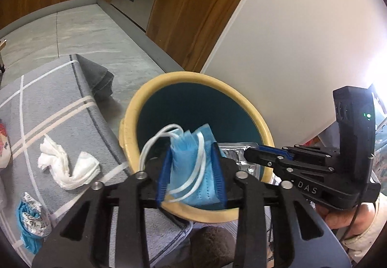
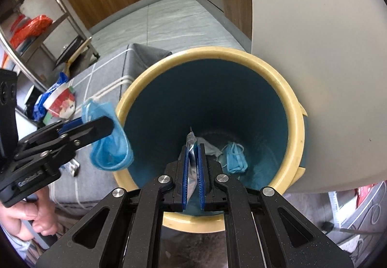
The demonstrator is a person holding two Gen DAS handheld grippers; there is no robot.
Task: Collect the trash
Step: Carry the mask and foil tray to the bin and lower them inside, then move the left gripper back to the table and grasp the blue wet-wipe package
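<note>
Left gripper (image 1: 192, 168) jaws partly parted, blue mask (image 1: 193, 166) loose between them over the bin (image 1: 254, 108) near rim. Risk: ear loop snags a finger, or the mask lands outside the bin. Right gripper (image 2: 193, 171) clamps foil wrapper (image 2: 191, 144) over the opening. Only right view shows another mask (image 2: 235, 157) at the bottom; only left shows tissue (image 1: 67, 166) on the rug (image 1: 36, 103).

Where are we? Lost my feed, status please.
Left gripper open, mask loose between jaws over bin. Right gripper shut on foil wrapper. Nothing blocking.
</note>
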